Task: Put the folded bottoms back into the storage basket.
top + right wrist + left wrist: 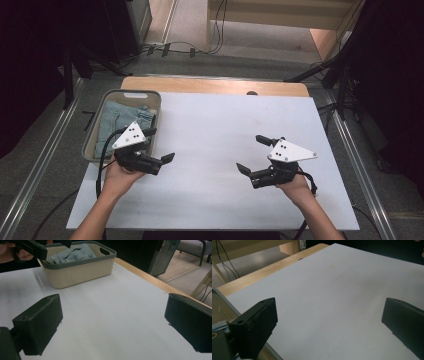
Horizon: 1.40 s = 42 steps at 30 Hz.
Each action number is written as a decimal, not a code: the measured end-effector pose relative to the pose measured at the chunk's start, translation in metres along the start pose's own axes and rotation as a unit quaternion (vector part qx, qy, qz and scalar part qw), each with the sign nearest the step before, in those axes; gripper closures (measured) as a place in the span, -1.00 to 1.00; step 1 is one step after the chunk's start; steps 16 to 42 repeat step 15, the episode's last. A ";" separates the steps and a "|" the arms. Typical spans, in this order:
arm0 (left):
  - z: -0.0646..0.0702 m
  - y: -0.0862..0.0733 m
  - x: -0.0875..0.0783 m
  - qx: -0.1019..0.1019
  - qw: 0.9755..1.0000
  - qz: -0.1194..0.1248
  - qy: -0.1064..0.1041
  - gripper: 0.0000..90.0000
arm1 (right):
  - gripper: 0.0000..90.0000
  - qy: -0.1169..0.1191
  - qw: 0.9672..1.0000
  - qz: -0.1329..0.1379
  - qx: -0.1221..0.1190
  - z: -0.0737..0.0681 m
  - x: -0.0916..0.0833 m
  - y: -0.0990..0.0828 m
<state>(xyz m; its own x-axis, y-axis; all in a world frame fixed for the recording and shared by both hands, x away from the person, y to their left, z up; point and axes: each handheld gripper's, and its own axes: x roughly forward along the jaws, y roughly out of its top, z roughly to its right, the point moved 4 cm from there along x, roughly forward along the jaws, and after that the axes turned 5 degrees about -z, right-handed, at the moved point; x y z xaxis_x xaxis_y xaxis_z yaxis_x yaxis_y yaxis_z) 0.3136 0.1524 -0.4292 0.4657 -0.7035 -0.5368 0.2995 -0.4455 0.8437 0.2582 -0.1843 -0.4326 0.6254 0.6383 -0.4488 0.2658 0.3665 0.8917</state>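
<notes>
- The folded pale-blue denim garment [122,120] lies in the beige plastic basket with grey rim [150,95] at the white tabletop's [225,150] left edge.
- Left gripper [159,145] hovers just beside the basket, jaws wide apart, holding nothing; right gripper [254,154] well apart, likewise spread and empty.
- Likely still the approach; next, reaching in to pinch the denim.

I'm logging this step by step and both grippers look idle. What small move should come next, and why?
Probably swing the left gripper back over the basket toward the denim garment. Both grippers are open and hold nothing, the garment lies folded inside the basket, and the left gripper hovers at its near corner, closer than the right gripper.
</notes>
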 end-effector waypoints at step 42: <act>0.011 -0.013 0.006 0.001 1.000 0.002 -0.015 -0.98 | -0.99 -0.009 1.000 0.008 0.019 0.005 -0.014 -0.019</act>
